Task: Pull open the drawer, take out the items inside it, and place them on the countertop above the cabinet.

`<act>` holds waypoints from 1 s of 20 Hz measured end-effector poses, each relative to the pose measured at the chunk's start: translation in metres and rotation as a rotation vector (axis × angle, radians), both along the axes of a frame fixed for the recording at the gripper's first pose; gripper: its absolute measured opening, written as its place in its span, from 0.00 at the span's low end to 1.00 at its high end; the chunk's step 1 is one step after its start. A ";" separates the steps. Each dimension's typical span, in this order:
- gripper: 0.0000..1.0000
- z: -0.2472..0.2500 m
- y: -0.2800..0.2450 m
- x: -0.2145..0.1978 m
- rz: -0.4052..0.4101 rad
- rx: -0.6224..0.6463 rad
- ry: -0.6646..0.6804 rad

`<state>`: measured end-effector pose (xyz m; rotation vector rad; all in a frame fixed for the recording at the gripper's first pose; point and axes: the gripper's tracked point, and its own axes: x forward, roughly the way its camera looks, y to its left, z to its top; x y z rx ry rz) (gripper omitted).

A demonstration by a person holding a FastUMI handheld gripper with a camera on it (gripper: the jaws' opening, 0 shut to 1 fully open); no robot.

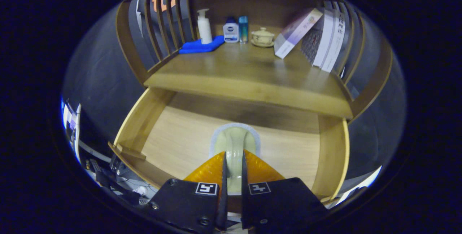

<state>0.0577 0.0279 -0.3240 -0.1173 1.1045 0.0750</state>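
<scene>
Pinching the pale green spoon [234,144] between its 2 fingers, the tool [233,162] holds it over the open drawer [180,136]; next it must rise toward the table [238,71] at 12 o'clock.

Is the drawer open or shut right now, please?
Open: the drawer is pulled out below the countertop, its floor exposed, with the tongs gripping a pale item inside.
</scene>
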 end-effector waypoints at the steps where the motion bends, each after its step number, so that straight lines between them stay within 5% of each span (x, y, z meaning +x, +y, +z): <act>1: 0.18 0.008 0.000 0.004 0.000 -0.002 -0.016; 9: 0.18 0.056 -0.005 0.069 -0.024 -0.019 -0.115; 20: 0.18 0.039 -0.019 0.166 -0.066 -0.054 -0.118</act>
